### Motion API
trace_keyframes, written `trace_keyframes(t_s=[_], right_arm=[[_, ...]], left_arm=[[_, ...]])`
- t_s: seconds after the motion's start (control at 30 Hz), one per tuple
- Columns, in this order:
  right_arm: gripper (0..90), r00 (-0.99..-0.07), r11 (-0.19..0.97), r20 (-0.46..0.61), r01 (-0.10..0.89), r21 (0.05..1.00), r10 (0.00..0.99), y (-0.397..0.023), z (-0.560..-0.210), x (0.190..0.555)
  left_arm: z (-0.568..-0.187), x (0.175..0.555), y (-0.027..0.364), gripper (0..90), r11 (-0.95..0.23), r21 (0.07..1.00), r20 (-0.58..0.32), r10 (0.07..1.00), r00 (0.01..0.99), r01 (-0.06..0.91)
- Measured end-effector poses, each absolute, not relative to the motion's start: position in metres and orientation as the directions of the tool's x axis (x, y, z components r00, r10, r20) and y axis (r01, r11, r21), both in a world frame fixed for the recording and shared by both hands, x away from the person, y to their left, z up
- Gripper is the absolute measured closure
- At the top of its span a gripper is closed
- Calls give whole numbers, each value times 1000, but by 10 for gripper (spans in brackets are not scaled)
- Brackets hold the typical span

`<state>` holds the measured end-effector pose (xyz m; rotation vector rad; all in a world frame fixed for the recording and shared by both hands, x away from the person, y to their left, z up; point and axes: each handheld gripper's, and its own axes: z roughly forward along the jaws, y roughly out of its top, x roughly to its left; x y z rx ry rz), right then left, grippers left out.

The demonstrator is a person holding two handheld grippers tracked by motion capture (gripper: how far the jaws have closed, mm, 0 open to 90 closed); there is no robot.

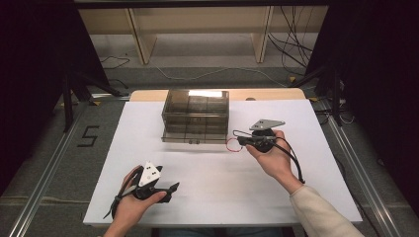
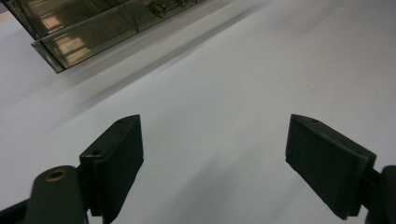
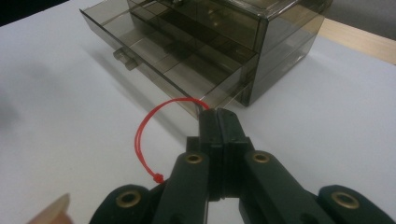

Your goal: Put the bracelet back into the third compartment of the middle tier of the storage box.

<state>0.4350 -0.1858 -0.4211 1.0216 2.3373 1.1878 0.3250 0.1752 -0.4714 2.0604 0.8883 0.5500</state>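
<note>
Two claws: left claw [image 1: 170, 188] low and left of centre in the high view, right claw [image 1: 236, 133] right of centre, each held in a hand.
Left claw state: jaws stand wide apart in the left gripper view, bare white surface between them, nothing gripped.
Right claw state: jaws pressed together on a red string loop [image 3: 145, 135]; in the right gripper view one end runs into the jaw tips and a small knot shows lower down.
String shape: thin, bright red, curved in an open arc hanging to the left of the jaws, just beside the drawer's corner.
Drawer box [image 1: 196, 114]: smoky translucent plastic, boxy, at centre of the bench [image 1: 207, 197] toward the upper half of the high view.
Open drawer [image 3: 140, 51]: pulled out toward the person, divided into compartments, small tab handle on its front.
Bench: matte white sheet over a pale wooden top, wood showing at the far edge.
Hard to tell: drawer contents, blurred behind tinted walls; whether the string touches the drawer.
Around: wooden shelf frame [image 1: 143, 39], loose cables [image 1: 291, 44] on the floor, a "5" mark [image 1: 88, 136] on the floor at left.
</note>
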Motion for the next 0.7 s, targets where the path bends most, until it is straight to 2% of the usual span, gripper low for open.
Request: trace_keyframes(t_s=[0.7], right_arm=[[900, -692, 390, 35, 447, 805, 721, -177, -419, 442]], left_arm=[[-471, 325, 175, 191, -428, 812, 74, 750, 658, 397]])
